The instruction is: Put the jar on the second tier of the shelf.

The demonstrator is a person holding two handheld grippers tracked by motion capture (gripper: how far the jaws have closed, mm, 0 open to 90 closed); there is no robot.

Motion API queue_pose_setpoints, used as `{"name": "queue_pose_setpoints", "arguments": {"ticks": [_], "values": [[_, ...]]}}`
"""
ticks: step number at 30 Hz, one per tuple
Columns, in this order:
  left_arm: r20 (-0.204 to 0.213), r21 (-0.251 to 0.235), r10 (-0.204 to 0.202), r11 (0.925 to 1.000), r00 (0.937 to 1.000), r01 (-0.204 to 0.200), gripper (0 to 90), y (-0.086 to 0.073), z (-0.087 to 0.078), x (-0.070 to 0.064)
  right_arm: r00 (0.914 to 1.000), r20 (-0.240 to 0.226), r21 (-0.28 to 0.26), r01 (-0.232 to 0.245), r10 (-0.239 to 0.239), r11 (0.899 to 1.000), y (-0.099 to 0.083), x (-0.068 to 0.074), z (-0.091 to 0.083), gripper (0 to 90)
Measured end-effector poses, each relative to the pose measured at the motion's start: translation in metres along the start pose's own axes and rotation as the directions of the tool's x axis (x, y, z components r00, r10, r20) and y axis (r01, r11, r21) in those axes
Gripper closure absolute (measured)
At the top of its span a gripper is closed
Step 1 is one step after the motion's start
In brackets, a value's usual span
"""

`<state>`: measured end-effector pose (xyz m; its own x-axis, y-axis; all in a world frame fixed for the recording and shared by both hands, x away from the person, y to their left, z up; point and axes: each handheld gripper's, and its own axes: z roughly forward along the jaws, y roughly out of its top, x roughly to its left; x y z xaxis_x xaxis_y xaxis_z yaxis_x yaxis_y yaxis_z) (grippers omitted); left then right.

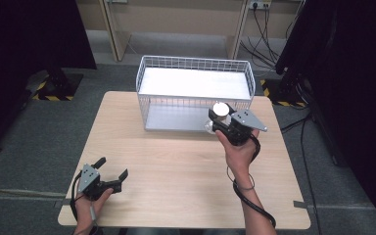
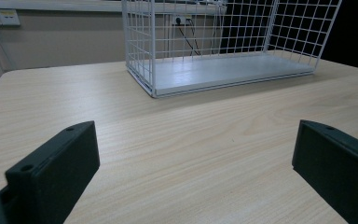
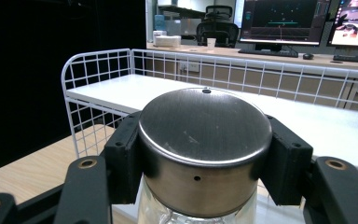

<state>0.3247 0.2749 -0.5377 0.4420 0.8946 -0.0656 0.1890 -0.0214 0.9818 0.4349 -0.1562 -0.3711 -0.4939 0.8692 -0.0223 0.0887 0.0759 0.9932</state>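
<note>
A clear glass jar with a round metal lid (image 3: 205, 140) is held upright in my right gripper (image 1: 223, 120), whose jaws are shut on the lid's sides. In the high view the jar's lid (image 1: 220, 108) is level with the top of the front right part of a white wire rack (image 1: 195, 93). That rack has a white top shelf (image 3: 135, 93) and a lower shelf (image 2: 223, 72). My left gripper (image 1: 111, 168) rests low near the table's front left corner, its jaws wide open with only bare wood between them.
The light wooden table (image 1: 176, 166) has free room in front of the rack. Black curtains flank both sides. Cables (image 1: 267, 29) and wall sockets run along the back wall. Monitors (image 3: 284, 21) and an office chair (image 3: 216, 23) stand far behind.
</note>
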Motion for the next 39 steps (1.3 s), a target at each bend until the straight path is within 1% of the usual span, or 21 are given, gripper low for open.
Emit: {"name": "queue_pose_setpoints", "arguments": {"ticks": [6,16,22,32,39], "values": [[0.0,-0.001,0.0,1.0,1.0,0.0,0.3,0.0,0.0,0.0,0.9999,0.008,-0.016,0.006,-0.006,1.0,0.013,-0.003,0.0,40.4],[0.001,-0.001,-0.001,1.0,1.0,0.001,0.3,0.0,0.0,0.0,0.9995,0.025,-0.027,0.022,-0.021,0.999,0.03,-0.009,0.003,40.4],[0.002,-0.002,-0.002,1.0,1.0,0.002,0.3,0.0,0.0,0.0,0.9992,0.033,-0.028,0.024,-0.024,0.999,0.036,-0.012,0.006,40.3],[0.002,-0.002,-0.002,1.0,1.0,0.002,0.3,0.0,0.0,0.0,0.9983,0.054,-0.031,0.024,-0.022,0.999,0.051,-0.02,0.014,40.3],[0.003,-0.001,-0.004,1.0,1.0,0.004,0.3,0.0,0.0,0.0,0.9971,0.075,-0.03,0.018,-0.016,0.999,0.061,-0.027,0.023,40.3]]}}
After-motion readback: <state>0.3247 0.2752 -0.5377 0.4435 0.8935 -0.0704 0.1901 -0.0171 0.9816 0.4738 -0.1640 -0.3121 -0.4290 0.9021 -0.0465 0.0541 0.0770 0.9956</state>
